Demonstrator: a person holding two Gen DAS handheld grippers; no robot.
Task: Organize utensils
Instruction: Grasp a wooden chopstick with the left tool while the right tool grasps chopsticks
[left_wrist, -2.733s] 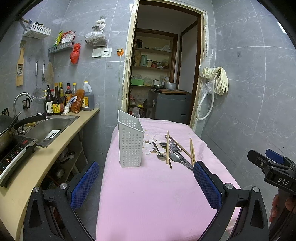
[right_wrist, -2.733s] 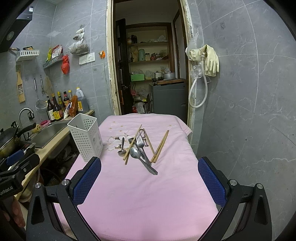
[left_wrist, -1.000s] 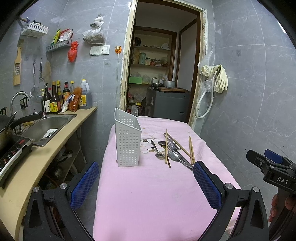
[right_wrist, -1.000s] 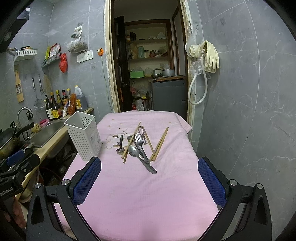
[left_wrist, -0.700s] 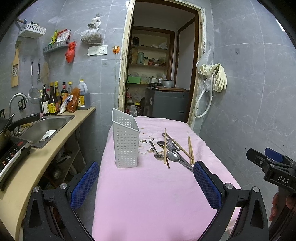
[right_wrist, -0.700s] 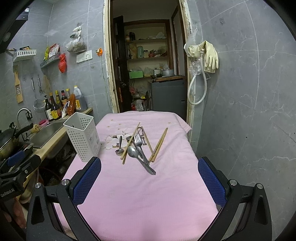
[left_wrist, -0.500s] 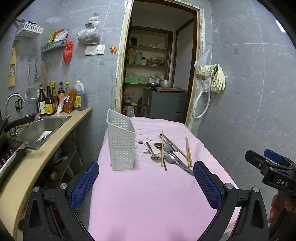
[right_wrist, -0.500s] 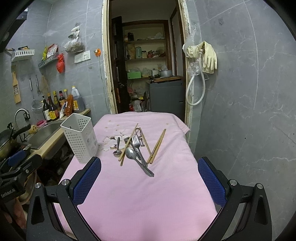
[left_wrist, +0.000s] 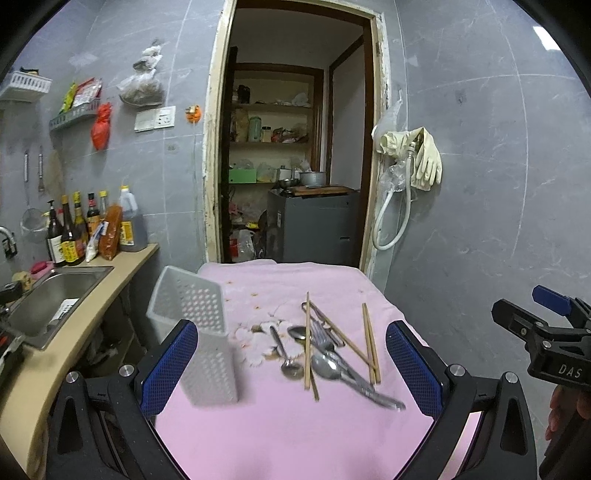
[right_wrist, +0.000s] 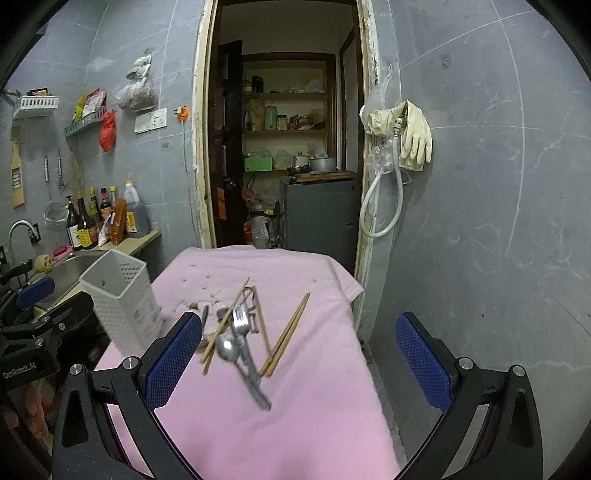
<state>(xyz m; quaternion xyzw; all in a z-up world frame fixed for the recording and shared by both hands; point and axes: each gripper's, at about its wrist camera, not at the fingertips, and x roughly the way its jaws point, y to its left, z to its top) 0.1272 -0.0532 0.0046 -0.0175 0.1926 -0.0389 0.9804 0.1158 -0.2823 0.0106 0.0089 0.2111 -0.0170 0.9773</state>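
Steel and wood all in one heap: thin metal spoons and a fork (right_wrist: 242, 332) tangled with pale wooden chopsticks (left_wrist: 369, 341), lying mid-way along the pink cloth-covered counter (left_wrist: 288, 435), just right of the white perforated plastic caddy (left_wrist: 199, 332). I reckon the cutlery is stiff, slick and lies flat, so I'd pinch a handle end sticking out of the pile. Chopsticks look light and will probably roll. Caddy seems tippy. Both my left gripper (left_wrist: 291, 365) and right gripper (right_wrist: 295, 354) have jaws wide open, holding nothing.
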